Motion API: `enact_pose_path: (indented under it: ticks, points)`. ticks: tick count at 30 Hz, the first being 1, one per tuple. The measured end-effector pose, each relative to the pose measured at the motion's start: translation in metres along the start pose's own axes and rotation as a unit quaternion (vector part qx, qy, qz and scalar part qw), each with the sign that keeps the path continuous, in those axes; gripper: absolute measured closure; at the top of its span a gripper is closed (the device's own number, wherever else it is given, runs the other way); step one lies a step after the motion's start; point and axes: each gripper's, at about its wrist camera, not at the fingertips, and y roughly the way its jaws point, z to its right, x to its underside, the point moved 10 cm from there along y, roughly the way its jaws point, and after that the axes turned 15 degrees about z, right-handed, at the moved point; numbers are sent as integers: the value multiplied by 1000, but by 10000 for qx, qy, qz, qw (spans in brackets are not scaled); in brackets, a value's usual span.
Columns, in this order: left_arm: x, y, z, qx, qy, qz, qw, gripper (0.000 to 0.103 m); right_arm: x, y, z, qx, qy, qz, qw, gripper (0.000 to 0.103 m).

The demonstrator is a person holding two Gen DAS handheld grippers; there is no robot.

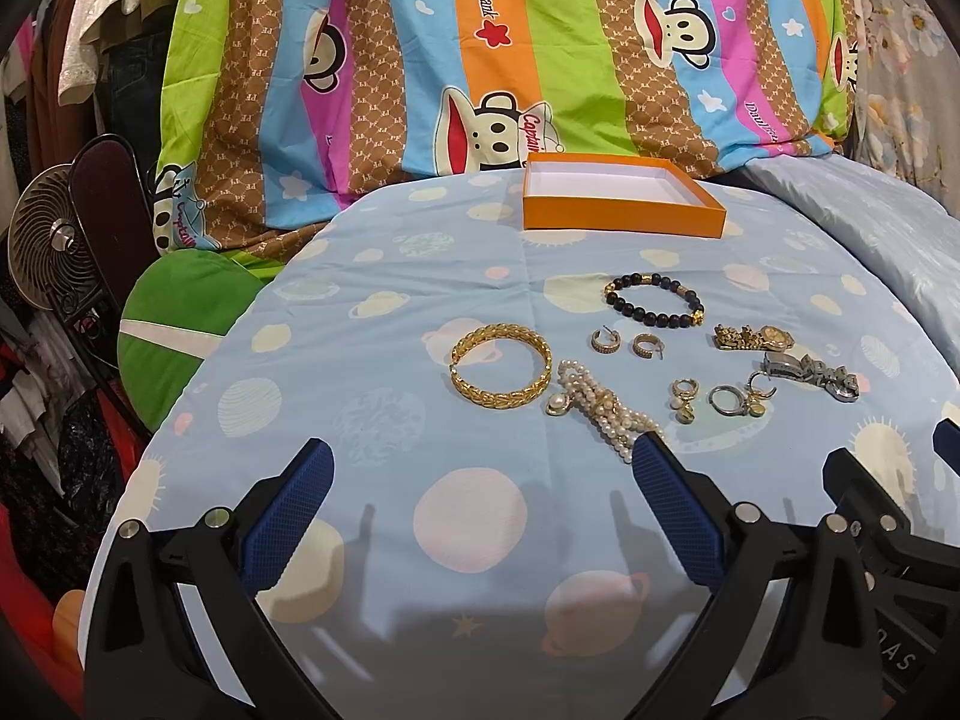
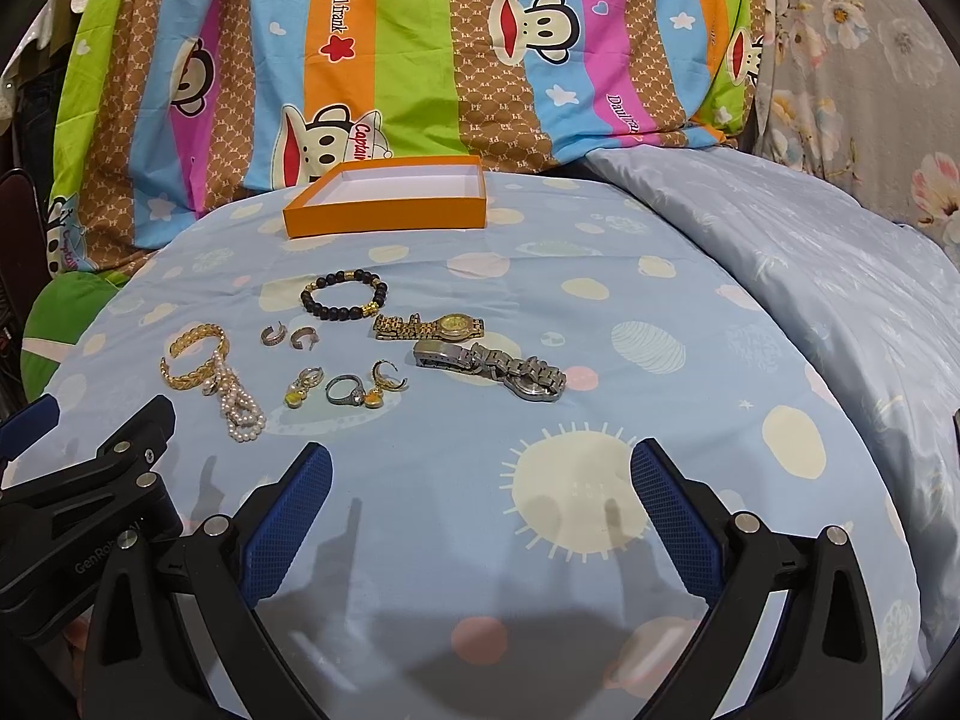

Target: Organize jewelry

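An empty orange box (image 1: 621, 195) (image 2: 387, 198) with a white inside stands at the far side of the blue cloth. Nearer lie a black bead bracelet (image 1: 654, 299) (image 2: 344, 294), a gold bangle (image 1: 500, 366) (image 2: 193, 358), a pearl strand (image 1: 603, 408) (image 2: 237, 399), two hoop earrings (image 1: 624, 343) (image 2: 288, 337), a gold watch (image 1: 753, 336) (image 2: 429, 326), a silver watch (image 1: 813, 375) (image 2: 498, 371), a ring (image 2: 345, 390) and two drop earrings (image 2: 300, 387). My left gripper (image 1: 483, 456) is open, just short of the pearls. My right gripper (image 2: 480, 456) is open over bare cloth.
The jewelry lies on a blue planet-print cloth (image 1: 384, 372) (image 2: 660, 360) over a rounded surface. A striped monkey-print sheet (image 1: 540, 48) hangs behind. A fan (image 1: 54, 252), a dark chair and hanging clothes are at the left. A pale blue quilt (image 2: 810, 252) is at the right.
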Motion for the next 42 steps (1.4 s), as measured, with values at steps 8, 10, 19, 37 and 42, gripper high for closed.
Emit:
enact_pose_path:
  ticks: [8,10,19,37,42]
  points:
    - [1,0,0,2,-5,-7,10000,6,2,2,1,-7,7,-15,10000,5]
    - [1,-1,1,5,1,-18,10000,6,1,1,0,-3,7,-12,10000,5]
    - [1,-1,2,9,-1,-24,10000,6,1,1,0,0,8,-16,10000,5]
    - [0,-1,2,12,-5,-26,10000,6,0,1,0,-1,12,-19,10000,5]
    - [0,-1,2,11,-11,-28,10000,6,0,2,1,-4,12,-19,10000,5]
